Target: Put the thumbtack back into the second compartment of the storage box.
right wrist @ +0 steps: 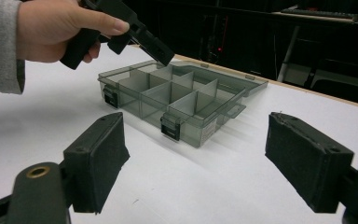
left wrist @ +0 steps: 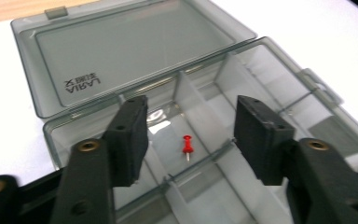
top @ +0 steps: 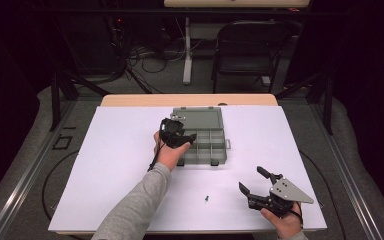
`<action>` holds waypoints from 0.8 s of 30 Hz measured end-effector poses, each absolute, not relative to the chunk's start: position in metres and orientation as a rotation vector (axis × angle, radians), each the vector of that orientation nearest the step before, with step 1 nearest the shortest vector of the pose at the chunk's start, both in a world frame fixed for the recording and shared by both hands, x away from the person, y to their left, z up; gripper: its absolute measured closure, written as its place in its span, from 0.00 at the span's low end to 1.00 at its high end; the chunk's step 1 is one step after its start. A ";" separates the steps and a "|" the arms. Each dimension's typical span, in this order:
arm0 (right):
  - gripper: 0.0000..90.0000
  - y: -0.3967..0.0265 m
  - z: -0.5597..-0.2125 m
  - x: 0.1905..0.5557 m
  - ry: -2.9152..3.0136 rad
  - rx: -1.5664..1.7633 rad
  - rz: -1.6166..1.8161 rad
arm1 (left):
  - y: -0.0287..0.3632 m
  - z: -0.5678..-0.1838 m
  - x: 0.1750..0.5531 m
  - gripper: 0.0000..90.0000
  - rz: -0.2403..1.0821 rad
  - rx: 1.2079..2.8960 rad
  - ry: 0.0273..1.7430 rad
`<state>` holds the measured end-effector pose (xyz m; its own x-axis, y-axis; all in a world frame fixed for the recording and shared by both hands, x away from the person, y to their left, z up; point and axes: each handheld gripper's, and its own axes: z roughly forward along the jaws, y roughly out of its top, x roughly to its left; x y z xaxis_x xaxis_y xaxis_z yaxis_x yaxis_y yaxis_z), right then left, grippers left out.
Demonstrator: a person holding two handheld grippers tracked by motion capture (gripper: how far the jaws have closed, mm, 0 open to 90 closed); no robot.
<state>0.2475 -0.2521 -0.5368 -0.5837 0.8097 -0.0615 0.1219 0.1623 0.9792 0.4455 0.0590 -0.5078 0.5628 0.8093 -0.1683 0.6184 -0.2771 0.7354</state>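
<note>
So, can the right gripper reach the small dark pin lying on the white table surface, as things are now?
Probably yes. The right gripper is open and empty, and the small pin lies on bare table to its left, with nothing between them. The left gripper is farther away, over the open box.

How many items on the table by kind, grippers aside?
Organizer box, lid open: 1
Red pushpin, in a box compartment: 1
Small dark pin-like item lying loose on the white table, too small to identify for sure: 1
Total: 3
</note>
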 end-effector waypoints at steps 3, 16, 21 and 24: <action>0.22 -0.252 -0.537 0.248 1.840 0.882 1.461 | 0.059 -0.505 0.440 0.44 0.312 1.999 1.128; 0.22 -0.250 -0.537 0.247 1.840 0.889 1.467 | 0.075 -0.497 0.394 0.40 0.276 1.987 1.068; 0.22 -0.250 -0.538 0.246 1.839 0.893 1.467 | 0.078 -0.495 0.376 0.39 0.267 1.982 1.039; 0.22 -0.251 -0.538 0.246 1.838 0.893 1.463 | 0.078 -0.496 0.364 0.40 0.250 1.982 1.026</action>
<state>0.2462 -0.2506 -0.5377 -0.5802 0.8125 -0.0559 0.1278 0.1586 0.9790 0.3641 0.0785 -0.4964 0.6409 0.7420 -0.1968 0.5680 -0.2859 0.7718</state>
